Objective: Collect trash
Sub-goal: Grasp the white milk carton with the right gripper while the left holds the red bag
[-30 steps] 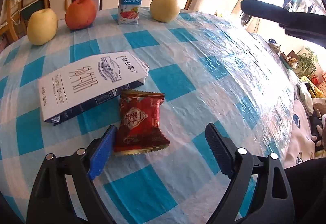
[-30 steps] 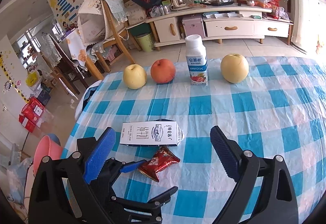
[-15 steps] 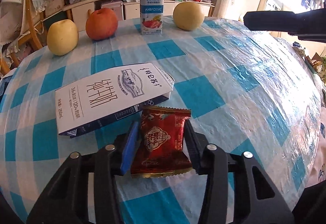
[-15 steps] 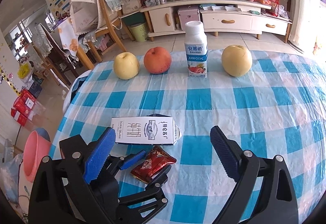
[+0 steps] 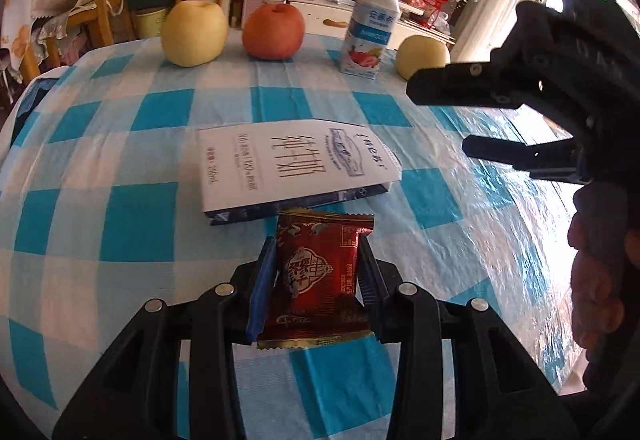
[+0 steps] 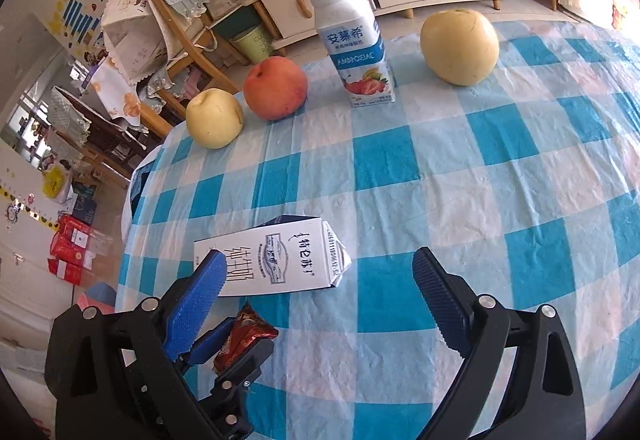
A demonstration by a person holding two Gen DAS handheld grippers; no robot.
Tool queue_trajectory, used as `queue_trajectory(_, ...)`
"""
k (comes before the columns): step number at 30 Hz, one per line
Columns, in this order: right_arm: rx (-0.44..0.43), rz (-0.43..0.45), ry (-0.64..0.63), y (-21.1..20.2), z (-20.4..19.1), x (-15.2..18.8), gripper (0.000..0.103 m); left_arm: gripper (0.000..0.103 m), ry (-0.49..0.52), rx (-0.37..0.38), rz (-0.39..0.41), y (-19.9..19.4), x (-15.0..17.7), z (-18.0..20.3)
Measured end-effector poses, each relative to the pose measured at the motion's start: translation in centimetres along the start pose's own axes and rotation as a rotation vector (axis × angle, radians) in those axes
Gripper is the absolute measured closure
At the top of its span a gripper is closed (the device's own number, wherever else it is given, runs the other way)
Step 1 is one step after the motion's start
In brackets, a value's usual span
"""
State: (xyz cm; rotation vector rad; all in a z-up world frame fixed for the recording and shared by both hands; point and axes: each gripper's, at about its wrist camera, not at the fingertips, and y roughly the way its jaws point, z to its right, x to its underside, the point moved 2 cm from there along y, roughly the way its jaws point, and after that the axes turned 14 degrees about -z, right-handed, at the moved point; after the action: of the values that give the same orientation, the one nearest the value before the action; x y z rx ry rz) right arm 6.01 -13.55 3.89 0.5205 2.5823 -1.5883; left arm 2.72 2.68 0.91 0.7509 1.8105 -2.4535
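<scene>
We find the left gripper (image 5: 318,280) with its fingers (image 5: 262,280) closing on the red wrapper (image 5: 320,276); both pads press the packet's sides, so we record it as grasped. The wrapper sits between the pads just above the checked surface (image 5: 432,199), its far crimped edge just beside the carton (image 5: 296,163). The right-wrist view confirms it: the wrapper (image 6: 244,336) is pinched in the left gripper (image 6: 236,348) at lower left.

The right gripper (image 6: 320,304) has its fingers (image 6: 196,300) spread wide with nothing between them. They hang over the surface (image 6: 500,167), the left pad overlapping the near end of the carton (image 6: 276,260) in the view; we cannot tell whether it touches. In the left-wrist view the right gripper (image 5: 444,115) enters from the right, held by a hand (image 5: 596,280).

The carton lies flat on its side, printed face up. Beyond it, near the far edge, stand a row: a yellow pear (image 5: 194,33), a red apple (image 5: 274,31), an upright yoghurt bottle (image 5: 370,31) and a second pear (image 5: 422,55). These are well apart from both grippers.
</scene>
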Motion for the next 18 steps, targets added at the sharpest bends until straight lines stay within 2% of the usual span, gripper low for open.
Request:
queue_trajectory(3, -0.03, -0.005, -0.027, 1.2, -0.9, -0.4, 0.01, 0.062, -0.048, -0.011, 0.02, -1.1, 0.1, -1.8)
queue_trajectory(6, 0.004, -0.006, -0.066, 2.4, -1.4, -0.7, 0.01, 0.062, -0.101, -0.025, 0.037, -2.0, 0.0, -3.7)
queue_trajectory(10, -0.041, -0.056, -0.097, 4.0, -1.9, -0.6, 0.01, 0.062, -0.154, -0.038, 0.063, -3.2, 0.1, -5.6)
queue_trajectory(16, -0.148, -0.173, -0.159, 5.3, -4.1, 1.2, 0.01, 0.062, -0.239, -0.048, 0.104, -5.0, 0.1, -8.7)
queue_trajectory(18, -0.218, -0.219, -0.193, 5.1, -5.4, 2.3, 0.01, 0.062, -0.275, -0.056, 0.121, -5.7, 0.2, -10.1)
